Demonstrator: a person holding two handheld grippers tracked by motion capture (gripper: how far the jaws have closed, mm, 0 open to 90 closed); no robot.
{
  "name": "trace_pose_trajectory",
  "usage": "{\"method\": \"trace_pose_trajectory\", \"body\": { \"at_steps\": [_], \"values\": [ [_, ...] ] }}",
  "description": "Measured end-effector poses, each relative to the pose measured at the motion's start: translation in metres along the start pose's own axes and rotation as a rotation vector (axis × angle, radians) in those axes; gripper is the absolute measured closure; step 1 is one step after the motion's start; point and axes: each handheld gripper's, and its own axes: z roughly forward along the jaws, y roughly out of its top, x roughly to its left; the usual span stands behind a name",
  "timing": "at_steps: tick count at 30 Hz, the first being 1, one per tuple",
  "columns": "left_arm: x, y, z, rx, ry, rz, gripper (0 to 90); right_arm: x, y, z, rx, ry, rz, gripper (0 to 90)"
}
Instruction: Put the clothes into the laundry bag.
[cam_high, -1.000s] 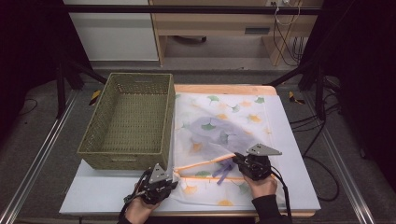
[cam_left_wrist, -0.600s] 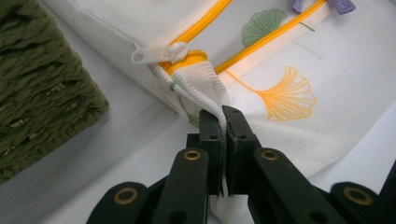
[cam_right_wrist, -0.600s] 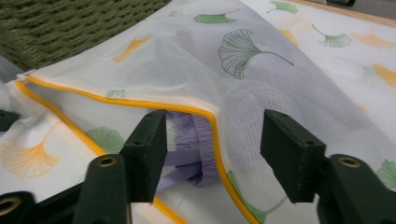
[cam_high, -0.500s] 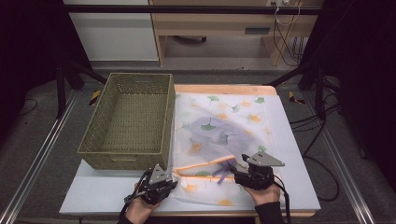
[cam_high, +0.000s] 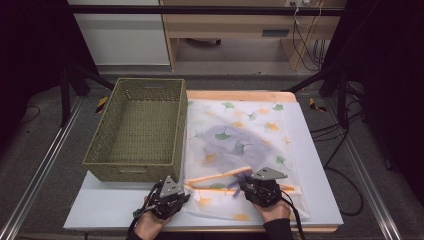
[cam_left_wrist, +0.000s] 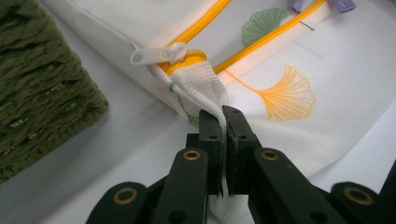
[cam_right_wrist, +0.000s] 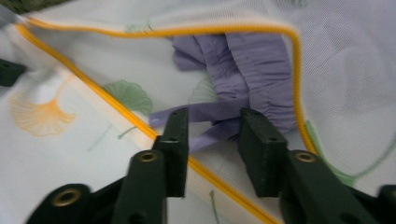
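2 grippers at the near edge of the white table (cam_high: 105, 210), both on a white mesh laundry bag (cam_high: 260, 135) printed with ginkgo leaves. At far left, an olive woven basket (cam_high: 137, 130) — rectangular, coarse weave, just beside the bag's left edge and close to the left gripper. Left gripper (cam_left_wrist: 223, 119), held low in the left hand (cam_high: 150, 222), clenched on a fold of mesh at the bag's near left corner, just below the white zipper pull (cam_left_wrist: 161, 53) and the end of the orange zipper (cam_left_wrist: 205, 23). Between the 2 grippers, zipper lying open in a long slit. Right gripper (cam_right_wrist: 212, 135), in the right hand (cam_high: 272, 210), poised at that opening, jaws apart after just closing partway, pads not pressing anything. Between those jaws — a lilac strap of the purple garment (cam_right_wrist: 247, 60), gathered and soft, lying inside the bag's mouth.
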Motion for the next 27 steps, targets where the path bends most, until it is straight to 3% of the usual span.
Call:
{"method": "trace_pose_trajectory", "body": {
  "at_steps": [5, 9, 12, 17, 22, 27],
  "values": [
    [0.000, 0.000, 0.000, 0.001, 0.003, 0.003, 85.8, -0.006, 0.000, 0.019, 0.044, -0.005, -0.001, 84.5],
    [-0.001, 0.001, 0.000, 0.004, 0.008, 0.009, 85.9, -0.009, 0.005, 0.029, 0.032, -0.009, 0.010, 88.1],
    [-0.001, 0.001, 0.000, 0.004, 0.007, 0.009, 85.9, -0.009, 0.011, 0.038, 0.019, -0.052, -0.017, 88.2],
    [-0.001, 0.001, 0.000, 0.006, 0.005, 0.010, 85.9, -0.013, 0.018, 0.049, -0.006, -0.108, -0.021, 86.9],
    [-0.001, 0.001, 0.000, 0.006, 0.005, 0.010, 85.8, -0.017, 0.019, 0.050, -0.019, -0.130, -0.007, 79.7],
    [-0.001, 0.000, 0.000, 0.003, 0.006, 0.010, 85.8, -0.015, 0.020, 0.039, -0.032, -0.092, -0.007, 70.9]
  ]
}}
